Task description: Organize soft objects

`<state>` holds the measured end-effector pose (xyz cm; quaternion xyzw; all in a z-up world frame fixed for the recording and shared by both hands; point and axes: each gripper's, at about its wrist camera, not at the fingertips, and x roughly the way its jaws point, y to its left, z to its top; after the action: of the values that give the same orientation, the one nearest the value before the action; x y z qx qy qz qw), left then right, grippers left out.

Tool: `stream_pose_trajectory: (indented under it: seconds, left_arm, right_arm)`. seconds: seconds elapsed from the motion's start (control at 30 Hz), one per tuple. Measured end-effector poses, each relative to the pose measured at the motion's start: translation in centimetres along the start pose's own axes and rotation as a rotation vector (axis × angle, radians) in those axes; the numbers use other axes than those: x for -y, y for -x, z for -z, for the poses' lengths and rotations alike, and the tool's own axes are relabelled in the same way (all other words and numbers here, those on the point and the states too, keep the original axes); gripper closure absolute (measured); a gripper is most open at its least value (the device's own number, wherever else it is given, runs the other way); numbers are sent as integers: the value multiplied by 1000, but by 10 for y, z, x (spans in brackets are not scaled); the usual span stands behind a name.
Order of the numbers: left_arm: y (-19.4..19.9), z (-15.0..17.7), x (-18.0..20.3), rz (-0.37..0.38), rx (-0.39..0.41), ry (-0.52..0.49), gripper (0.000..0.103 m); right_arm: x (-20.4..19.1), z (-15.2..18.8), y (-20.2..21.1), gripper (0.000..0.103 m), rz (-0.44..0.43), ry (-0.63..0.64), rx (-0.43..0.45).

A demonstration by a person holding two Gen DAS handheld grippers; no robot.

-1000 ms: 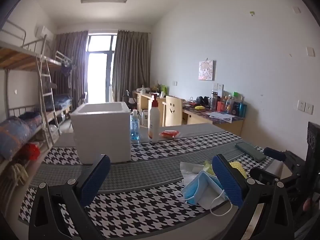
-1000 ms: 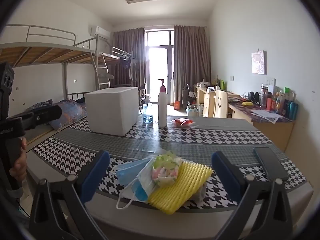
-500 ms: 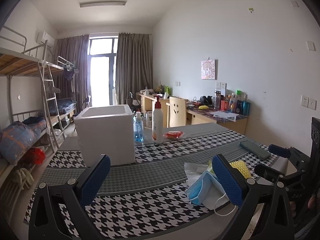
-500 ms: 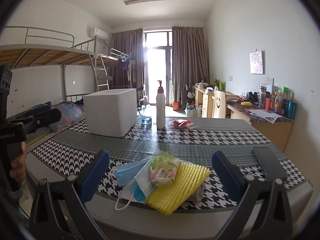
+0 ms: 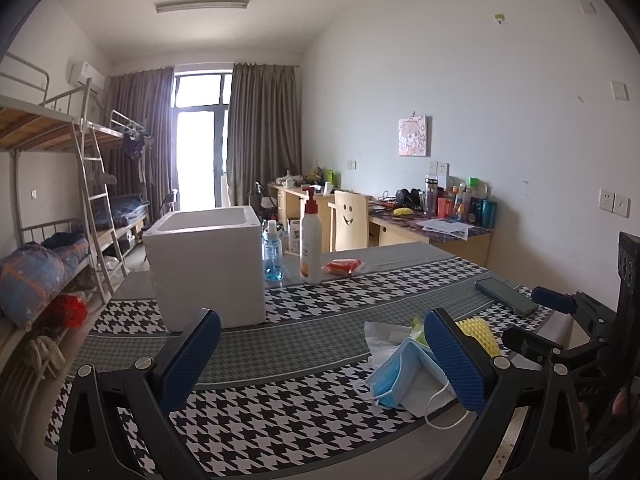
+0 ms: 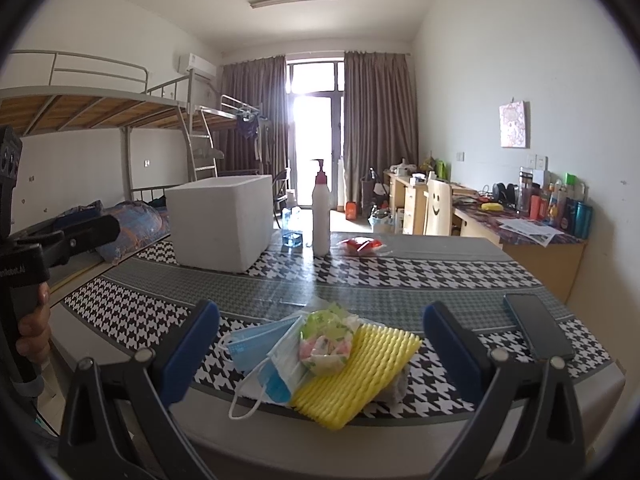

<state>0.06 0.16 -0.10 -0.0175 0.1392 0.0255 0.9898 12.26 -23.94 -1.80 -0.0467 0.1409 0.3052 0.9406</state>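
We have the table [image 6: 400,284] under a houndstooth cloth, and on its far left the white foam box [image 6: 220,222], open at the top and, we judge, the place for the soft things. Beside it stand a pump bottle [image 6: 321,212], a small blue spray bottle [image 5: 273,254] and a red packet [image 6: 360,245]; a dark phone [image 6: 538,330] lies at the near right, apart from the pile.

The pile sits at the near edge: a yellow foam net [image 6: 356,376], blue face masks [image 6: 260,350] partly under it, a small printed tissue pack [image 6: 326,344] on top, and a crumpled white tissue [image 5: 384,334] behind.

Our right gripper [image 6: 320,352] hangs wide open and empty, its jaws framing the pile. Our left gripper [image 5: 320,358] is equally wide and empty, with the masks just beside its right pad.

For the first pick we should lower the right gripper onto one item only, likely the tissue pack, and close gently so the mask loops do not drag along.
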Motion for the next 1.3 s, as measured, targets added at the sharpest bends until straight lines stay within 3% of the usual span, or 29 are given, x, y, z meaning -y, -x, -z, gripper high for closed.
stream_pose_trajectory:
  seconds: [0.33,1.3]
  left_arm:
    - [-9,-1,1,13,-24,2,1]
    - [-87,24,28,138,-297,-62,1]
  right_arm:
    - [2,2,-4,0,2,-4,-8]
    - [20,15,-39,0,26,-42,-155]
